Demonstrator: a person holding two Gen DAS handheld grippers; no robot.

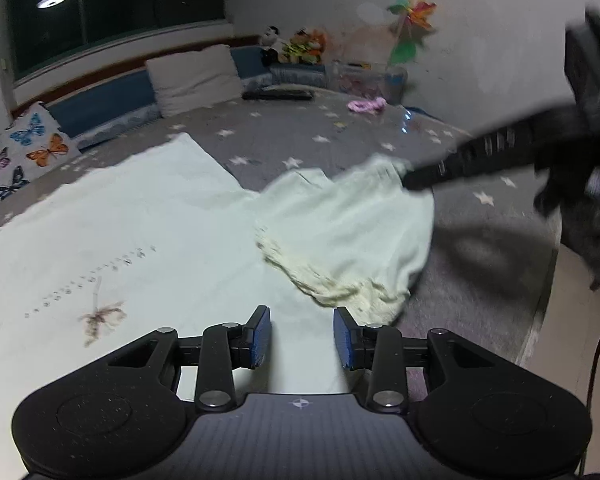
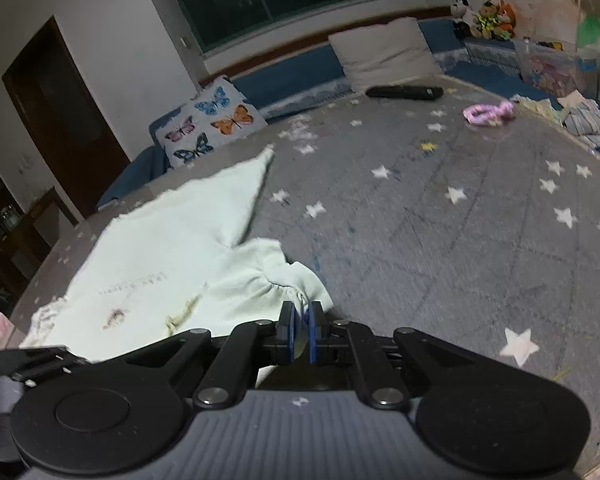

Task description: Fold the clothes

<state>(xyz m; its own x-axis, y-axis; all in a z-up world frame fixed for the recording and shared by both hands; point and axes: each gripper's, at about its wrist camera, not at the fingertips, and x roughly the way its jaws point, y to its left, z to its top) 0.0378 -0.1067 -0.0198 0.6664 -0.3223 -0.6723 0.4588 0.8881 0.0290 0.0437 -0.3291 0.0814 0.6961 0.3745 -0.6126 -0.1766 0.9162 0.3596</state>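
Note:
A pale green top (image 1: 140, 232) with a small brown print lies spread on the grey star-patterned bed cover (image 1: 300, 140). My left gripper (image 1: 302, 330) hovers low over its near edge, blue pads apart, the flat cloth showing in the gap between them. One sleeve (image 1: 352, 232) with a frilled cuff is lifted and pulled toward the right. In the left wrist view my right gripper (image 1: 410, 180) reaches in from the upper right and pinches that sleeve's end. In the right wrist view the same gripper (image 2: 302, 322) is shut on the bunched sleeve (image 2: 284, 280); the top's body (image 2: 160, 256) lies to the left.
A butterfly pillow (image 2: 208, 124) and a white pillow (image 2: 384, 54) lean at the bed's far edge. A long black object (image 2: 404, 92), a pink item (image 2: 488, 112) and a heap of clothes (image 2: 588, 122) lie farther back. The bed's right edge (image 1: 548, 280) drops to the floor.

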